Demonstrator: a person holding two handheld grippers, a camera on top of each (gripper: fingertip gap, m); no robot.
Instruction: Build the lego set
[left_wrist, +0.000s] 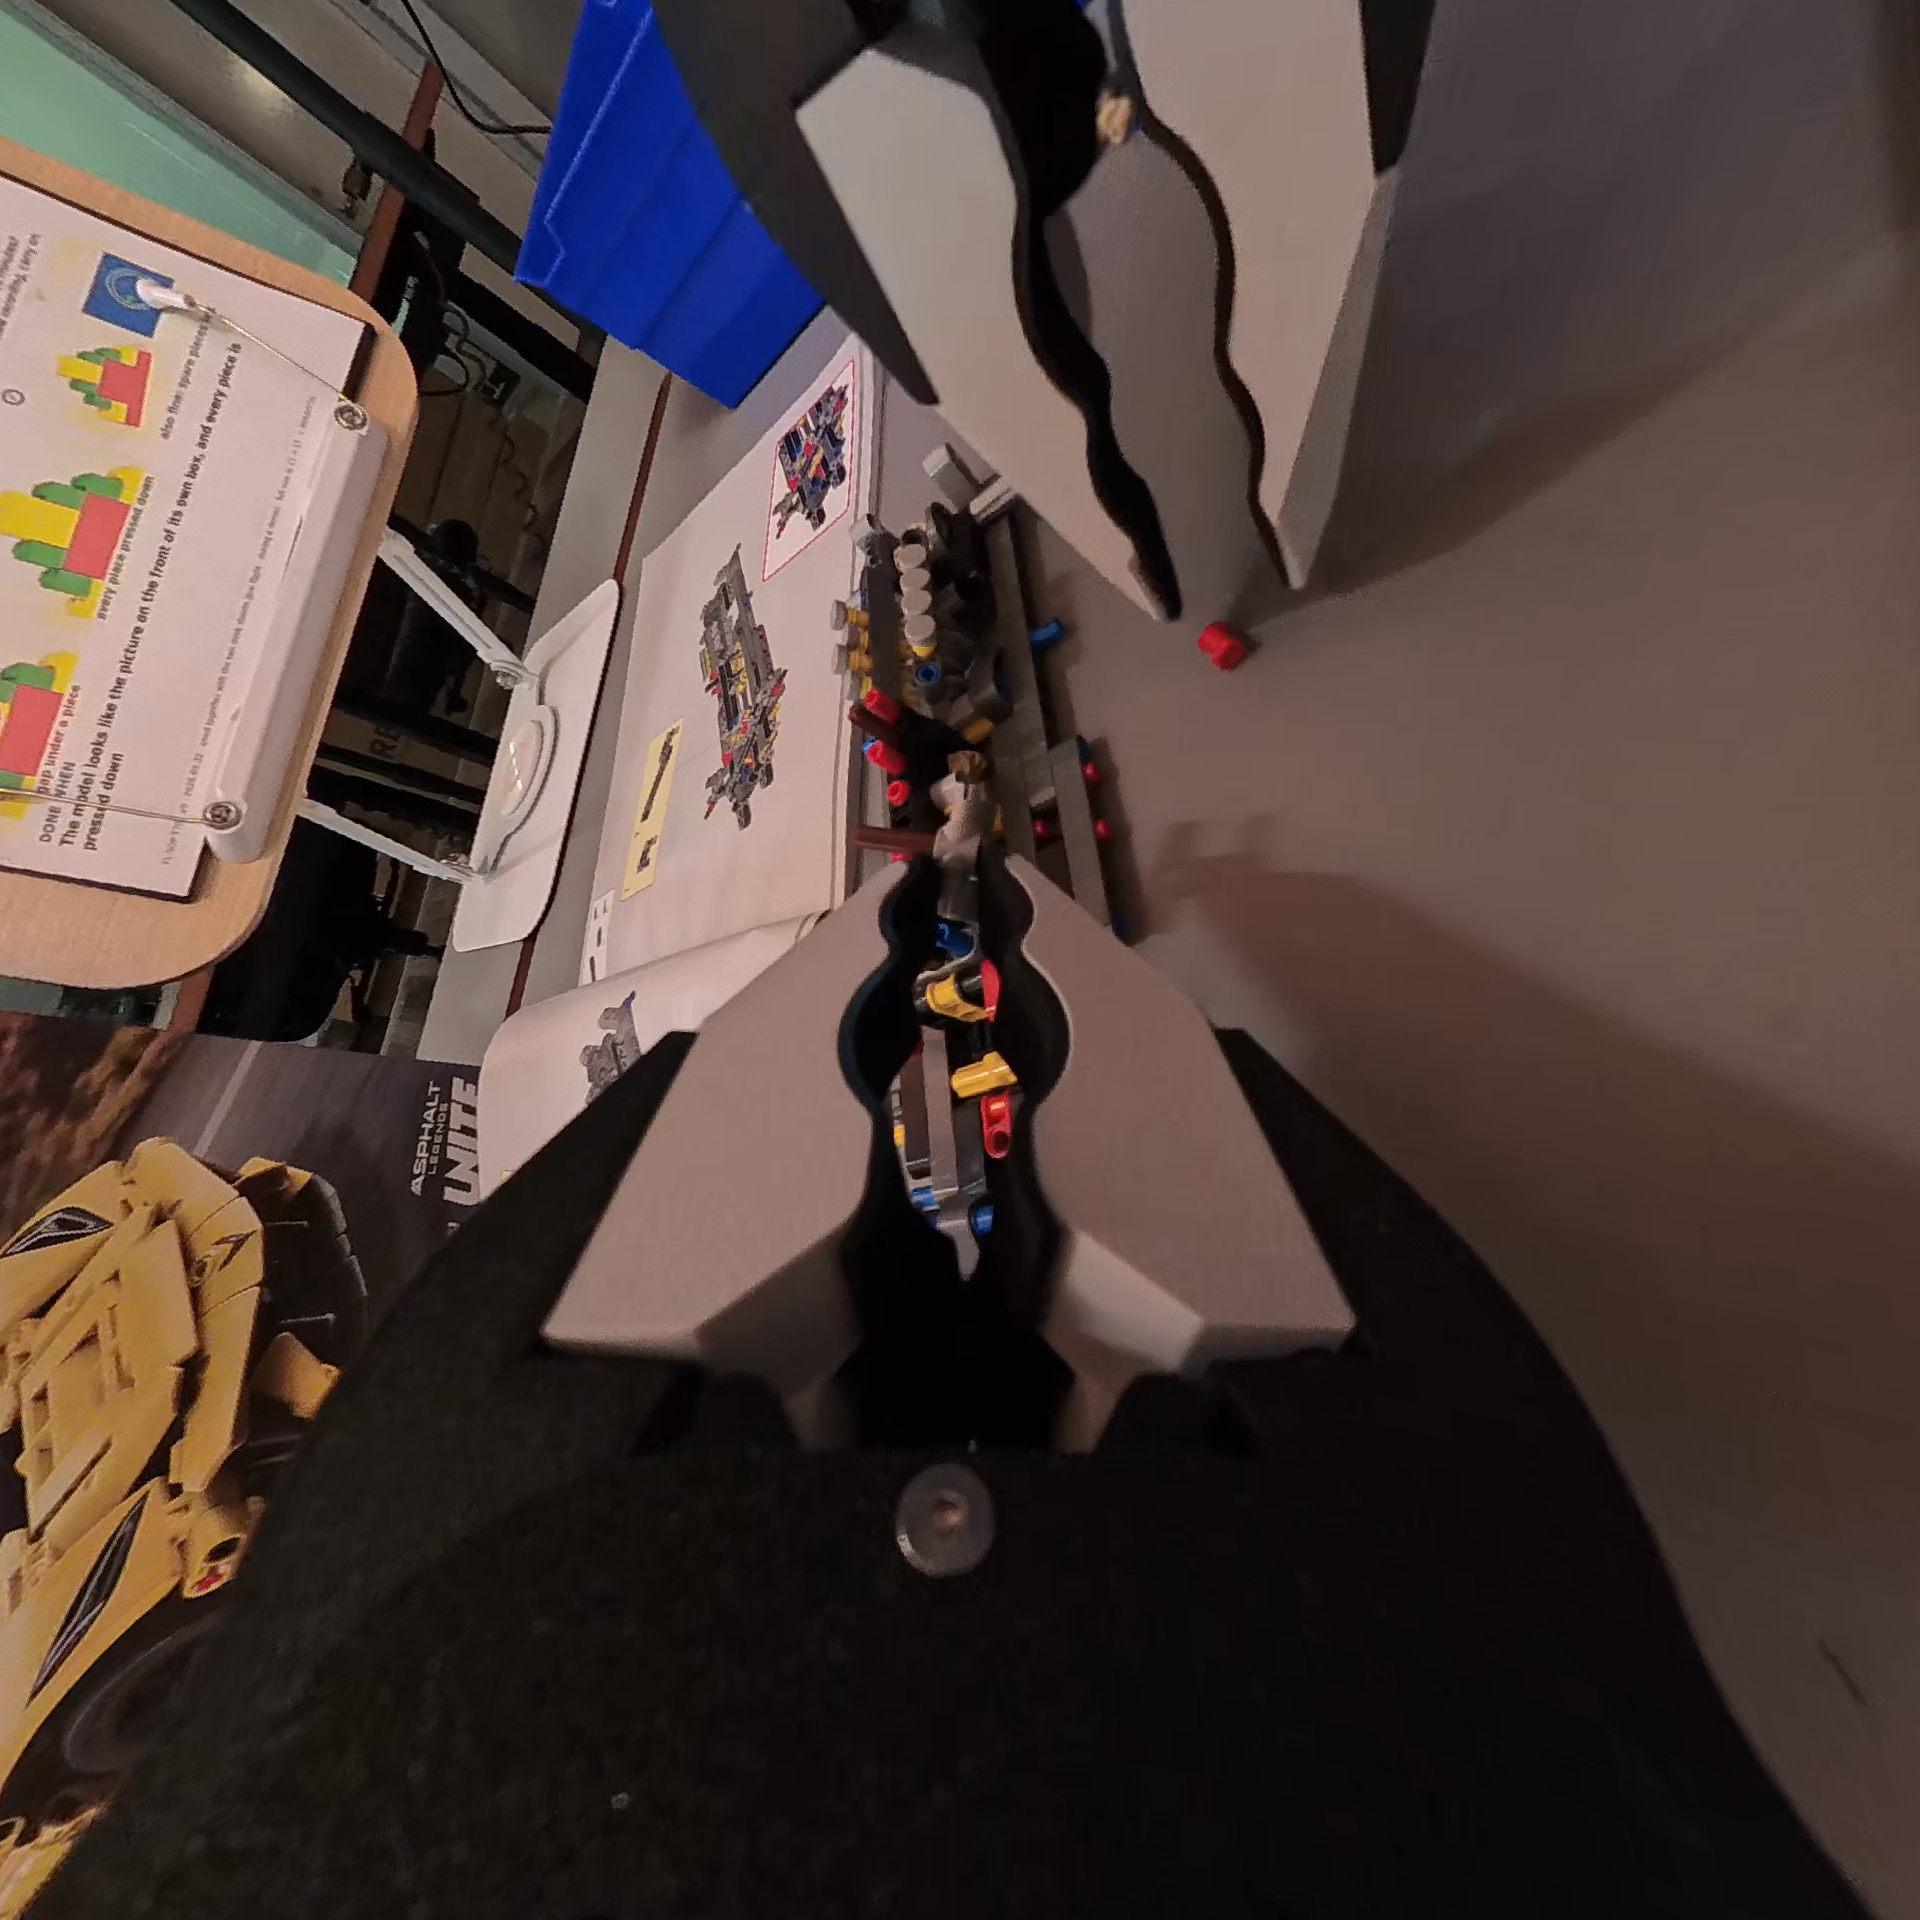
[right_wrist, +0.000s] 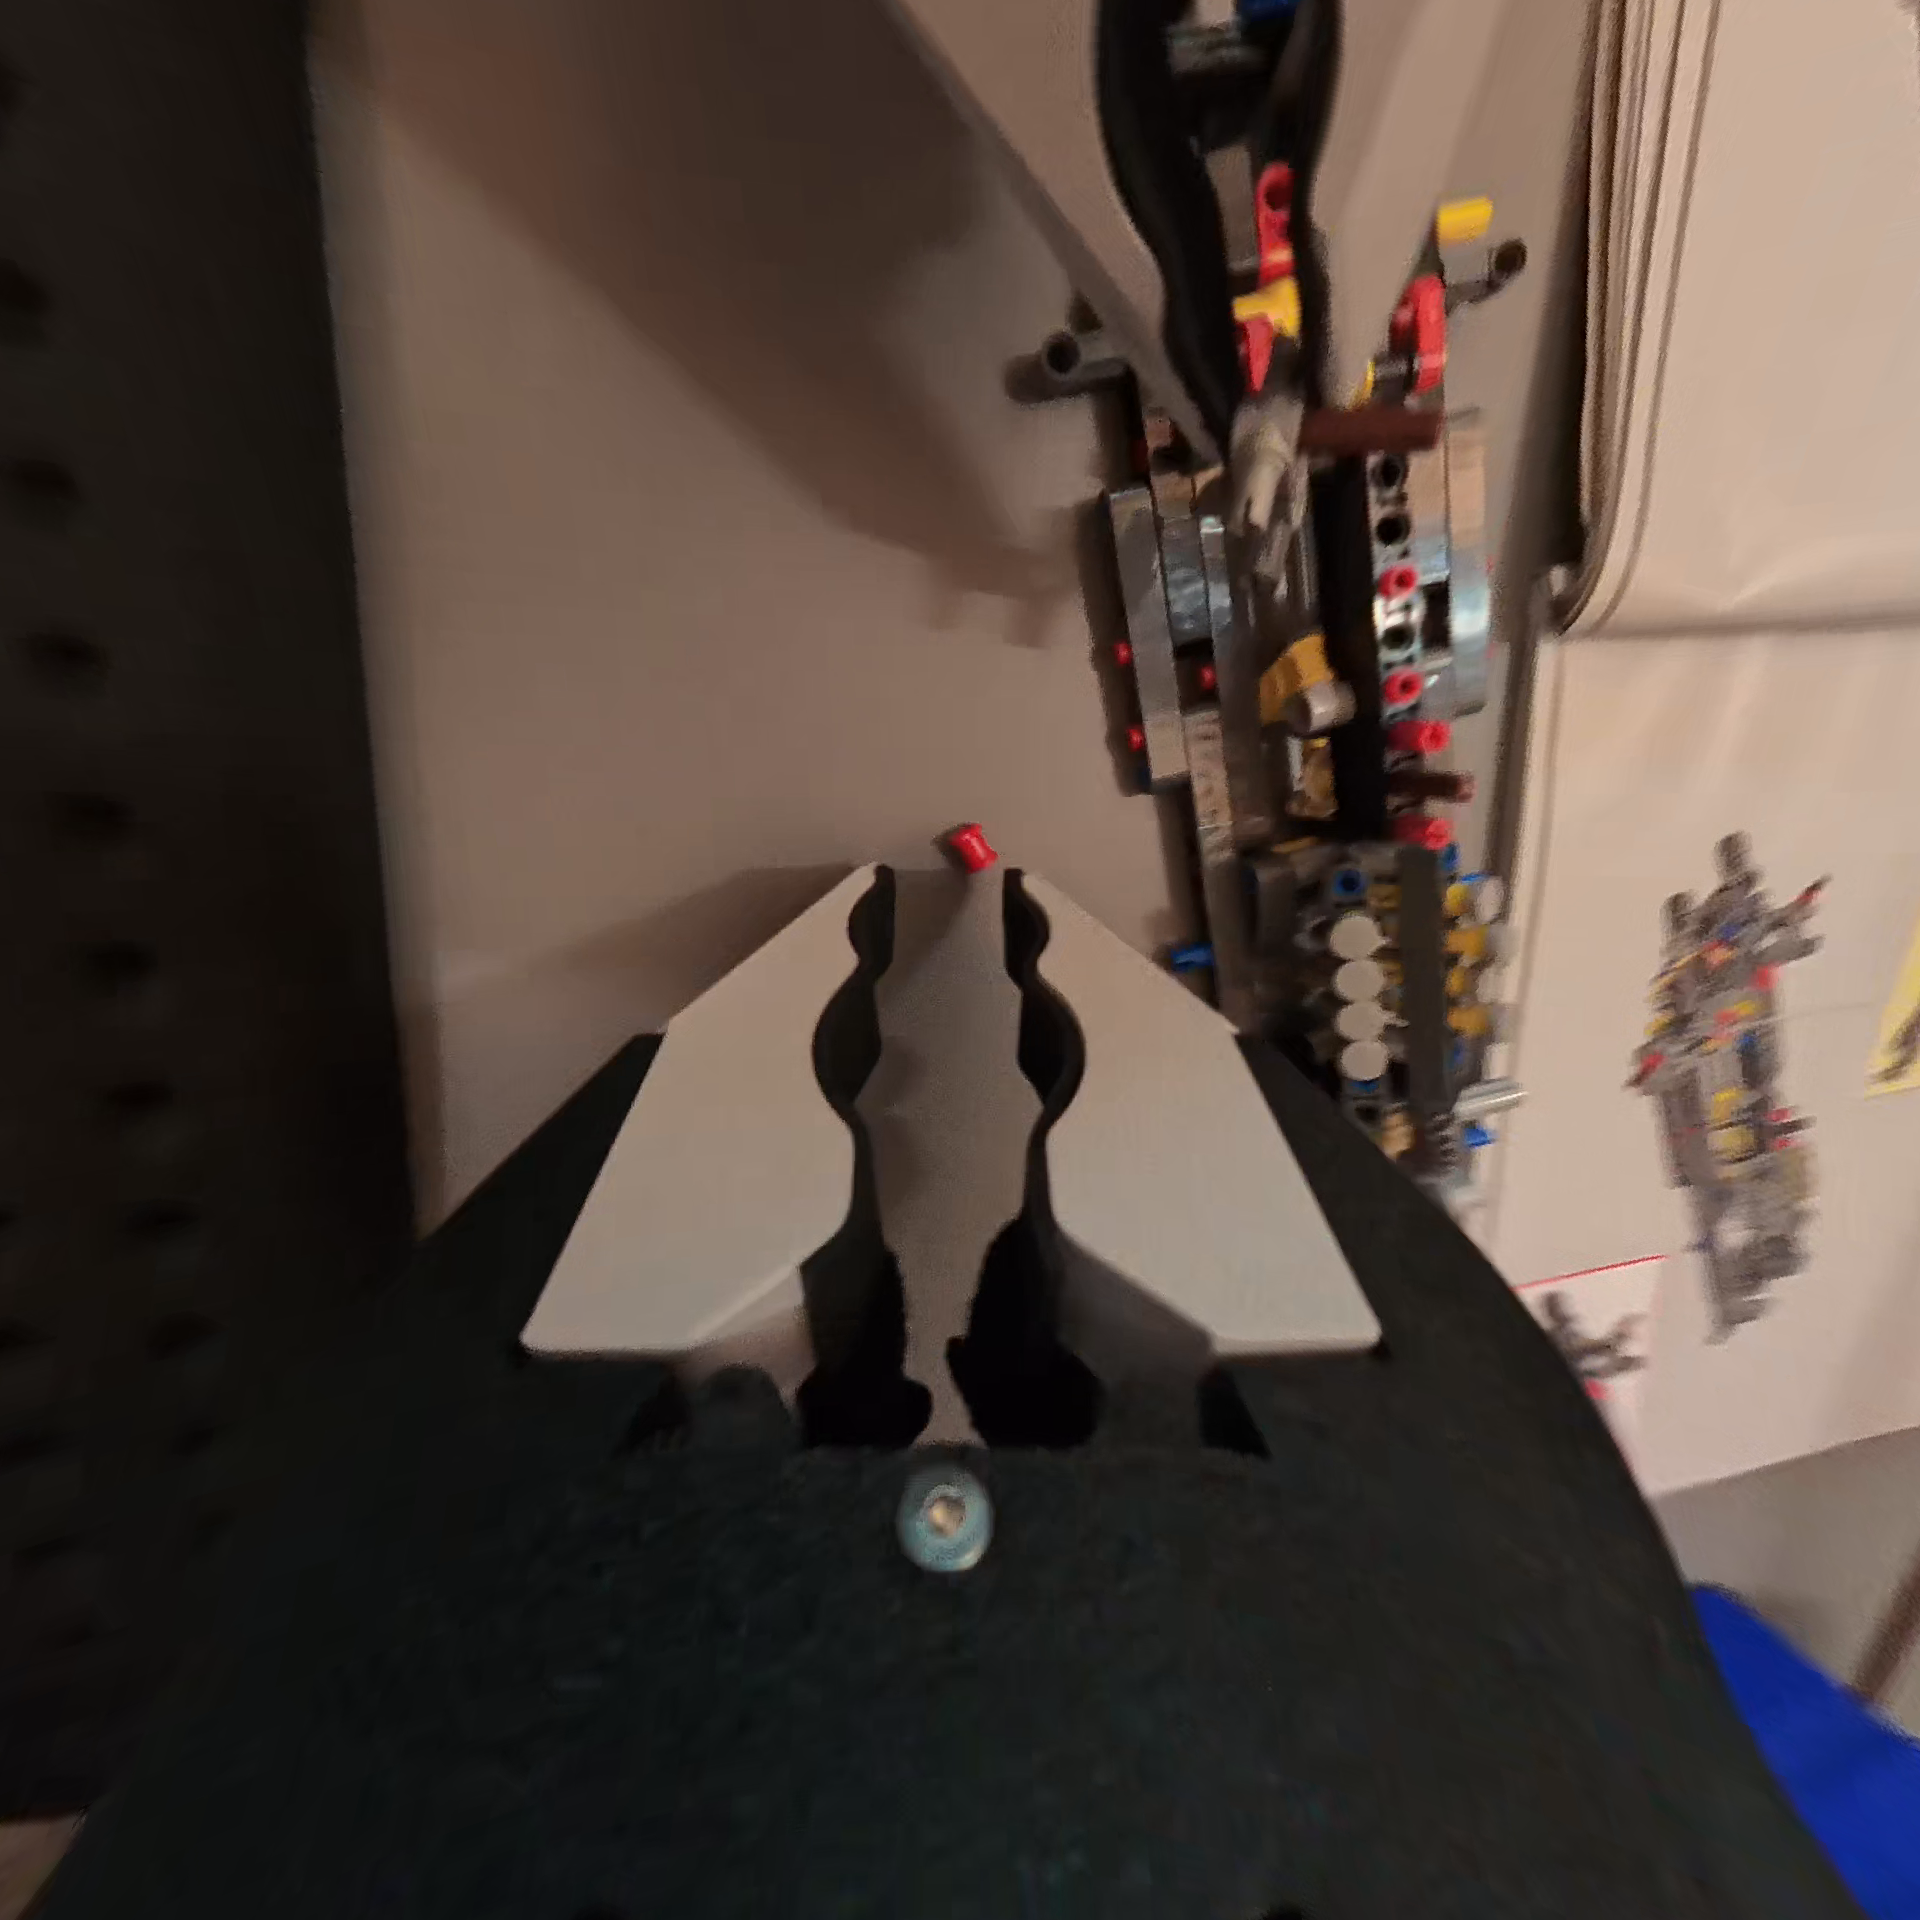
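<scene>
The partly built grey lego chassis (left_wrist: 961, 665), with red, blue and yellow pins, lies on the grey table (left_wrist: 1507, 935). My left gripper (left_wrist: 956, 878) is shut on its near end, and part of the model shows between the fingers. It also shows in the right wrist view (right_wrist: 1340, 644). A small red lego piece (right_wrist: 966, 847) lies loose on the table beside the model. My right gripper (right_wrist: 948, 878) is open and empty, its fingertips just short of the red piece. In the left wrist view the right gripper (left_wrist: 1231, 597) stands right over the red piece (left_wrist: 1221, 642).
An open instruction booklet (left_wrist: 727, 675) lies beside the model. A blue bin (left_wrist: 665, 208) stands behind it. The lego box with a yellow car picture (left_wrist: 135, 1351) and a wooden board with a sheet (left_wrist: 156, 571) are at the left. A dark perforated panel (right_wrist: 125, 831) borders the table. Some 8 cm of space lies between my two pairs of fingers.
</scene>
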